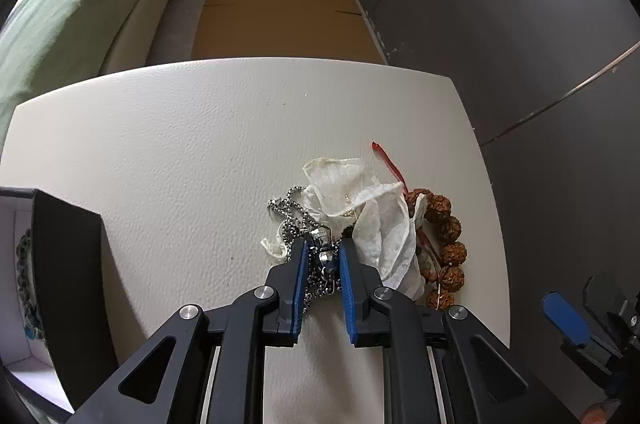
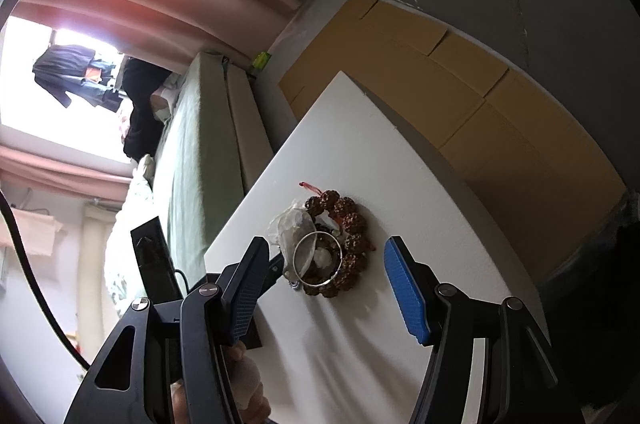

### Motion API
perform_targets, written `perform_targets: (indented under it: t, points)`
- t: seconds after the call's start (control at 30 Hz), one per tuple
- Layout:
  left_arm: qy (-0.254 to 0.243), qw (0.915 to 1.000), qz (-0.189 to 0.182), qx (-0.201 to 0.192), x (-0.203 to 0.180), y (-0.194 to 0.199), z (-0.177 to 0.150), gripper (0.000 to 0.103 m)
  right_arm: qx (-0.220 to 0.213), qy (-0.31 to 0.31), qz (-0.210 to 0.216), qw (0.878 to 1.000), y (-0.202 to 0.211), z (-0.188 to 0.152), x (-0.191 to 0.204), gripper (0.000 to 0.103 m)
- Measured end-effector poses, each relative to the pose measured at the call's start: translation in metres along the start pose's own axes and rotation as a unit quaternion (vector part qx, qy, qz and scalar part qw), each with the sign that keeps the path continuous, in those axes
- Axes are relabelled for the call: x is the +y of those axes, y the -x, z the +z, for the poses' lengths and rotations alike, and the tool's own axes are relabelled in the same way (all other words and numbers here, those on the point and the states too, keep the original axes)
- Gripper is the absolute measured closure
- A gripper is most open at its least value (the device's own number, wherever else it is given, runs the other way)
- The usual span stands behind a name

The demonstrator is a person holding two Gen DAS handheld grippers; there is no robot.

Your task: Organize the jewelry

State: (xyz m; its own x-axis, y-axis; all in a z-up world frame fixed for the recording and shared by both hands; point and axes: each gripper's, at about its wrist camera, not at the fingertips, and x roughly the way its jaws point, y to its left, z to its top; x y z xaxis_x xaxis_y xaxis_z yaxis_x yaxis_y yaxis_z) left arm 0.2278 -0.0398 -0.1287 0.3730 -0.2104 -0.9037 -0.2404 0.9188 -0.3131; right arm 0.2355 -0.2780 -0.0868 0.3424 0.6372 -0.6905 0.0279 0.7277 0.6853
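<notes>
A jewelry pile lies on the white table [image 1: 168,144]. It holds a silver bead chain [image 1: 294,214], a sheer white pouch [image 1: 360,208] and a brown bead bracelet [image 1: 450,236] with a red ribbon [image 1: 386,160]. My left gripper [image 1: 323,256] has its blue pads on either side of the chain, closed onto it. In the right wrist view the bracelet [image 2: 352,220], the pouch [image 2: 290,224] and a silver bangle [image 2: 317,258] lie together. My right gripper [image 2: 326,280] is open above the table, just short of the pile.
A black box lid [image 1: 68,276] stands at the table's left edge, with a white box interior and green beads [image 1: 26,284] behind it. Cardboard [image 1: 276,20] lies on the floor beyond the table. A bed [image 1: 80,4] is at the left, a dark wall [image 1: 520,24] at the right.
</notes>
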Motion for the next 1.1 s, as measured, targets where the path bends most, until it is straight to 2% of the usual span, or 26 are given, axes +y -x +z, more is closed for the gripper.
perform_targets:
  t: [0.27,0.33,0.5,0.8,0.9,1.0,1.1]
  points:
    - [0.017,0.9994,-0.030,-0.008,0.009,0.000,0.003,0.090,0.013,0.021,0.010,1.000,-0.019,-0.003,0.013,0.042]
    - [0.021,0.9990,-0.037,-0.012,0.014,0.006,0.001,0.090,0.017,0.029,0.017,0.999,-0.025,-0.004,0.018,0.050]
    - [0.027,0.9978,-0.051,-0.032,0.032,0.037,0.001,0.090,0.027,0.042,0.027,0.998,-0.039,-0.005,0.028,0.059]
    - [0.038,0.9958,-0.049,-0.068,0.069,0.094,0.002,0.090,0.035,0.085,0.036,0.995,-0.064,-0.016,0.059,0.059]
    - [0.037,0.9952,-0.045,-0.078,0.077,0.112,0.003,0.090,0.036,0.101,0.022,0.994,-0.077,-0.021,0.069,0.059]
    - [0.038,0.9943,-0.043,-0.090,0.086,0.131,0.004,0.090,0.025,0.126,-0.015,0.992,-0.088,-0.025,0.077,0.060]
    - [0.034,0.9936,-0.036,-0.101,0.090,0.149,0.003,0.090,0.021,0.152,-0.051,0.987,-0.098,-0.028,0.084,0.068]
